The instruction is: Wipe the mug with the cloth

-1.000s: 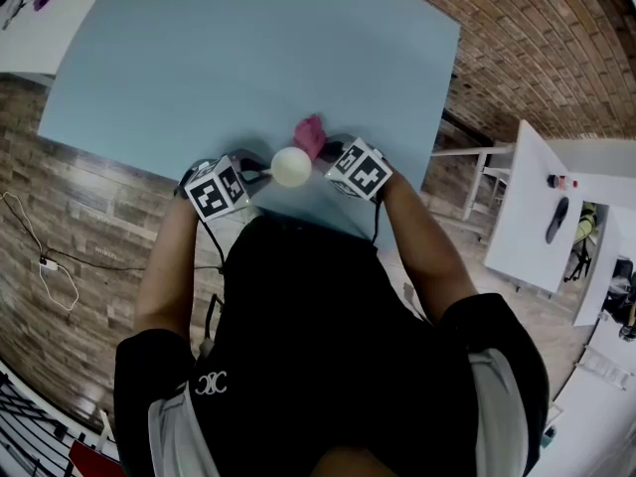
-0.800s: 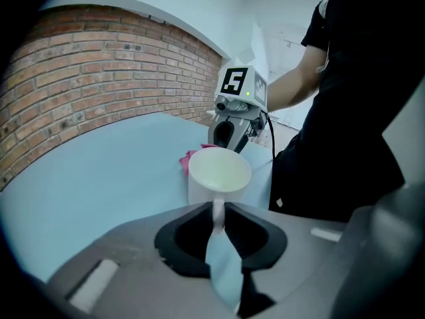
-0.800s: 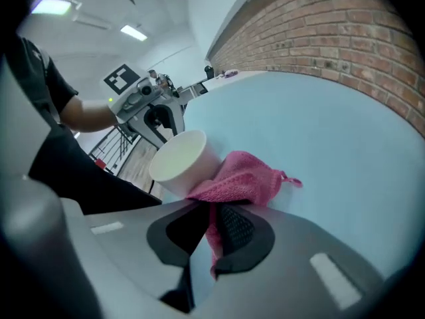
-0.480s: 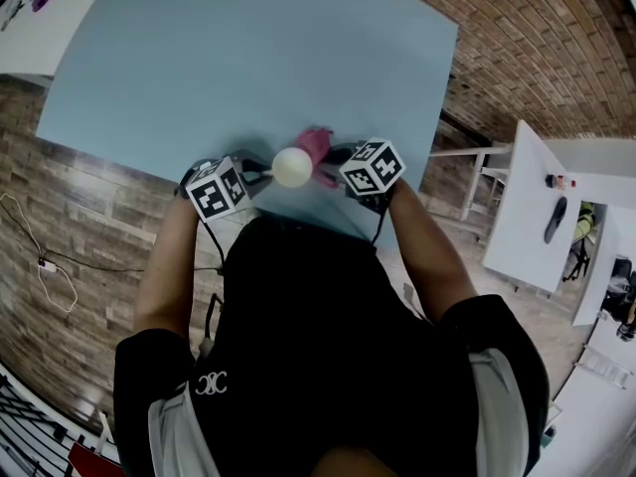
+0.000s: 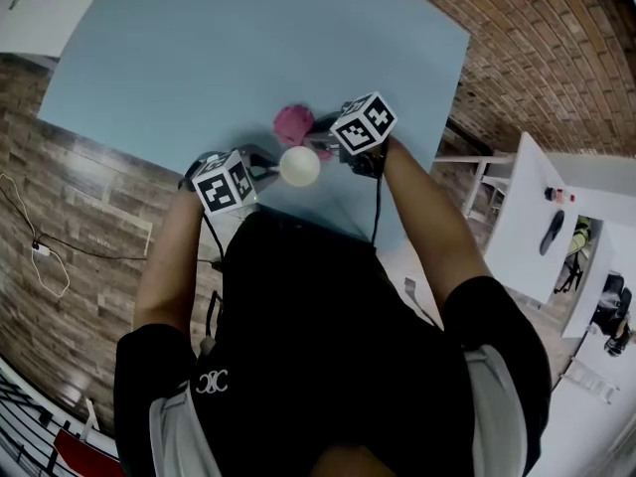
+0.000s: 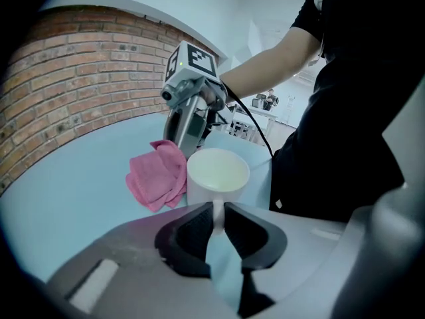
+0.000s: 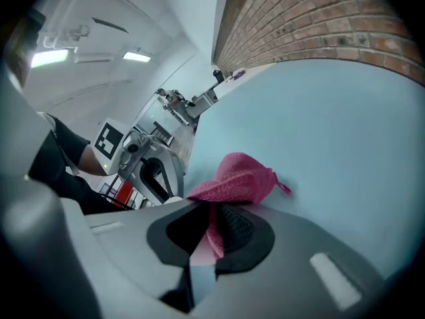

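Note:
A white mug (image 5: 299, 166) sits near the front edge of the light blue table (image 5: 199, 58). My left gripper (image 5: 264, 173) is shut on the mug's handle (image 6: 217, 212); the mug (image 6: 218, 177) stands upright just past the jaws. A pink cloth (image 5: 293, 122) hangs bunched from my right gripper (image 5: 316, 139), just beyond the mug and beside its wall. In the right gripper view the cloth (image 7: 236, 178) is pinched between the jaws of my right gripper (image 7: 212, 230). The left gripper view shows the cloth (image 6: 158, 175) against the mug's left side, under the right gripper (image 6: 189, 111).
The table's front edge runs right under both hands, against the person's black shirt (image 5: 328, 346). Brick flooring surrounds the table. A white side table (image 5: 532, 217) with small items stands at the right. A cable (image 5: 45, 256) lies on the floor at the left.
My right gripper has rolled and carried the cloth from the mug's right side up and left, to just beyond the mug. The left gripper and mug have stayed in place.

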A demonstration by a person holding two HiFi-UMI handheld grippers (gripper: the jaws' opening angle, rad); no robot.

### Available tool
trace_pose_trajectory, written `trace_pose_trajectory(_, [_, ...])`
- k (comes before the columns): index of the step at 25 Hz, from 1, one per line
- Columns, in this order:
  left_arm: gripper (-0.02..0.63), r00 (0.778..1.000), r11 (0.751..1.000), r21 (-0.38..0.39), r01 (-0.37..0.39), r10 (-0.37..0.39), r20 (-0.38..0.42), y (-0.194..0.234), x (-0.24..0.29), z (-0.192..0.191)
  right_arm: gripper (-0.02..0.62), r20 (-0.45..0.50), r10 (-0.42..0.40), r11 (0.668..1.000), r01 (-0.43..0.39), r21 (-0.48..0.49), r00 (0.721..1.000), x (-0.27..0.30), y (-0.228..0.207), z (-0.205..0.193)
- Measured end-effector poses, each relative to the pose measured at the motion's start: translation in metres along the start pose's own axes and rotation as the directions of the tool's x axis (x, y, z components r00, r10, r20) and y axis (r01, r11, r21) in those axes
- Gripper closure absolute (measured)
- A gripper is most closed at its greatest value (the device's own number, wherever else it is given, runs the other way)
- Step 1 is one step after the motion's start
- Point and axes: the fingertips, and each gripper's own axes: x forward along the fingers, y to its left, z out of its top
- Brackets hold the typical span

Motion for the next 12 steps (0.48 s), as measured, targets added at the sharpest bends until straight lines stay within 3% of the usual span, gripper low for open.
trace_pose_trajectory(5, [0.551, 0.999, 0.999, -0.022, -0.029, 0.030, 0.015, -0.001, 0.001, 0.003, 0.560, -0.121, 0.135, 0.991, -0.136, -0.005, 0.983, 0.015, 0.014, 0.011])
trace_pose_trajectory(12, [0.549, 0.996, 0.995, -0.047, -0.083, 0.084, 0.023, 0.001, 0.001, 0.006, 0.560, -0.249, 0.276, 0.956, -0.291, -0.024, 0.928, 0.029, 0.042, 0.025])
